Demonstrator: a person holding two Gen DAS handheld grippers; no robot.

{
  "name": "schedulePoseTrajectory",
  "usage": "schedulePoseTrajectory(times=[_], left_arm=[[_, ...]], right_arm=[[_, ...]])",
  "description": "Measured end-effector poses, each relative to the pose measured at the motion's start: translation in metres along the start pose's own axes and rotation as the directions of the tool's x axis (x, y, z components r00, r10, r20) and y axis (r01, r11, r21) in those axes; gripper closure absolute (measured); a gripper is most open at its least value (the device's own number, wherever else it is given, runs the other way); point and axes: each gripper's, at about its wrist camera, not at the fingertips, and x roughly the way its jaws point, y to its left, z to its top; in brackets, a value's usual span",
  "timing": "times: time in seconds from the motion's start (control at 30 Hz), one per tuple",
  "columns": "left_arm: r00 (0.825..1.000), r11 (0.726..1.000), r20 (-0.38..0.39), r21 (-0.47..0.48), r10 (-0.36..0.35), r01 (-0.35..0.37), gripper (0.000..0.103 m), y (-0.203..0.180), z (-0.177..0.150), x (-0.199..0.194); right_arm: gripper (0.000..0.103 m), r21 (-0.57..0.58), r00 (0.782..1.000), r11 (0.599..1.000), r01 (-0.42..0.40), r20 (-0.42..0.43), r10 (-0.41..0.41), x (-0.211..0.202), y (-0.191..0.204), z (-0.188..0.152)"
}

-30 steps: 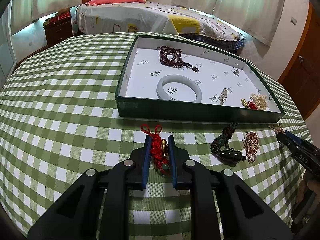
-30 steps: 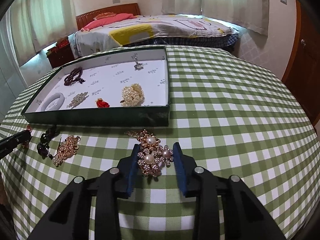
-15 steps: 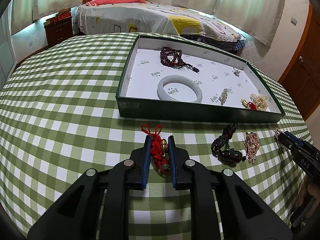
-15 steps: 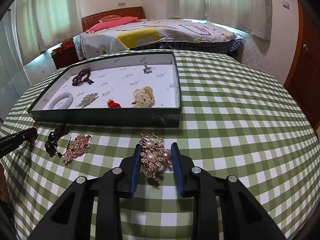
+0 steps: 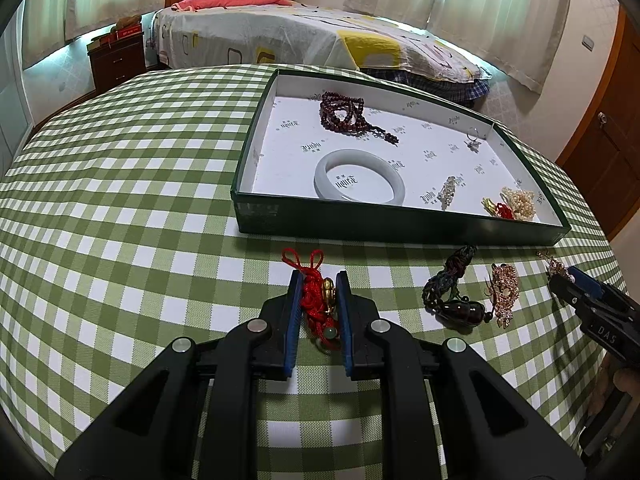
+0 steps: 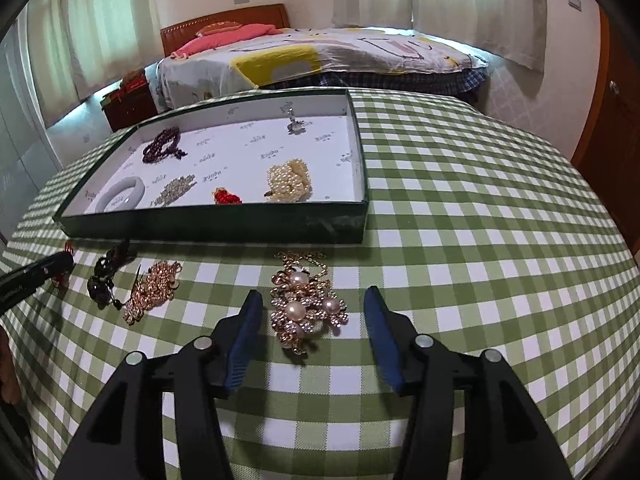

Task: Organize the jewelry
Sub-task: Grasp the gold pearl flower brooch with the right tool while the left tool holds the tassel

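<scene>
Table (image 5: pixel 100 208): a green-and-white checked cloth is filling the lower two thirds of both wrist views.
Tray (image 5: pixel 360 228): a dark green box with a white printed lining is sitting at centre right of the left view and upper left of the right view.
Inside the tray: a pale bangle (image 5: pixel 359 176), dark red prayer beads (image 5: pixel 344 114), a pearl cluster (image 6: pixel 289 178), a small red piece (image 6: pixel 227 197), a rhinestone strip (image 6: pixel 173 191) and a silver ring (image 6: pixel 294 122) are lying apart on the lining.
Left gripper (image 5: pixel 318 284): it is clenching a red knotted cord charm (image 5: pixel 314 296) between its blue pads at lower centre, the cord's loops poking out toward the tray.
Right gripper (image 6: pixel 312 300): its jaws are opening at lower centre, both pads standing clear of a gold pearl brooch (image 6: pixel 306 306) lying on the cloth between them.
Loose pieces: a dark beaded cord with a gourd pendant (image 5: pixel 454 298) and a gold rhinestone piece (image 5: pixel 503 292) are lying side by side on the cloth just below the tray.
</scene>
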Motion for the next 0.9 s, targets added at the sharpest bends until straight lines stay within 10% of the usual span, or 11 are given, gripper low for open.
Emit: schedulePoseTrajectory(times=[0.53,0.9], left_arm=[[1.0,1.0,0.003,-0.001,0.002,-0.002,0.086,0.0,0.0,0.0],[1.0,1.0,0.007,0.0,0.004,-0.004,0.086,0.0,0.0,-0.001]], right_arm=[[0.088,-0.029,0.999,1.0,0.006,0.047,-0.005,-0.011,0.004,-0.004],[0.088,-0.014,0.998,1.0,0.001,0.065,0.0,-0.017,0.001,-0.002]])
